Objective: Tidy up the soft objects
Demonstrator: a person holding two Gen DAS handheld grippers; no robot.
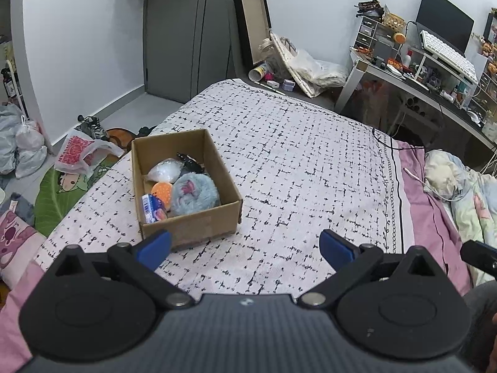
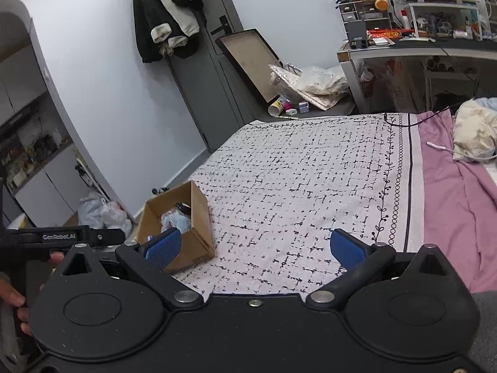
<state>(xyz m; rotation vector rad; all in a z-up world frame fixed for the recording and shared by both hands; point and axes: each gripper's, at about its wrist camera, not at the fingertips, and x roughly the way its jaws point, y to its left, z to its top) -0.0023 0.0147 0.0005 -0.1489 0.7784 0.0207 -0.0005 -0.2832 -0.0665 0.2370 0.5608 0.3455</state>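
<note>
Only the cardboard box point(image 1: 186, 183) interrupts the bedspread point(image 1: 310, 161), bare to its right.

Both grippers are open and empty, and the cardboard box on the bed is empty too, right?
Not quite. The box is not empty: the left wrist view shows a fluffy blue toy, an orange sponge and other small items in it. The left gripper and right gripper are indeed open and empty, over the bed.
</note>
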